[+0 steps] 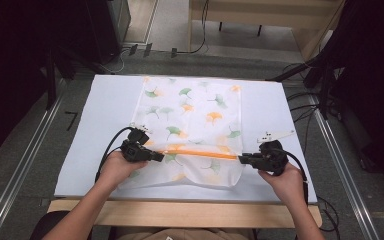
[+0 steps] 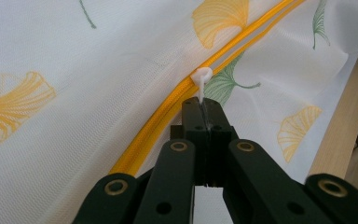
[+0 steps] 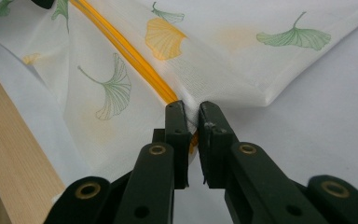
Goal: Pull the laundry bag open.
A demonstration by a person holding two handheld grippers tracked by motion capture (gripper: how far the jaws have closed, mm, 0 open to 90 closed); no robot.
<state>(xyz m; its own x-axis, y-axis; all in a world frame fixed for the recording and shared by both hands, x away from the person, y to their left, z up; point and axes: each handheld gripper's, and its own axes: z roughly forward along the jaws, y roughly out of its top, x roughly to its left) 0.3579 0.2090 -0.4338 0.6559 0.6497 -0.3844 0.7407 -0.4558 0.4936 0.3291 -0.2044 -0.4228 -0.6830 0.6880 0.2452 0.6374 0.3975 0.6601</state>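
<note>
My left gripper [image 2: 204, 109] pinches the white zipper pull [image 2: 201, 77]; my right gripper [image 3: 192, 114] clamps — it seems — the mesh bag [image 1: 190, 115] at the zipper's [image 1: 202, 153] end, near the table's [image 1: 110, 100] front edge.

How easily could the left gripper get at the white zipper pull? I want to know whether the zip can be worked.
Probably yes: the left gripper is already shut on the white zipper pull, with nothing between them on the mesh bag.

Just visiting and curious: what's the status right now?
Left gripper shut on white zipper pull. Right gripper pinching mesh bag at orange zipper end. Nothing in the way.
</note>
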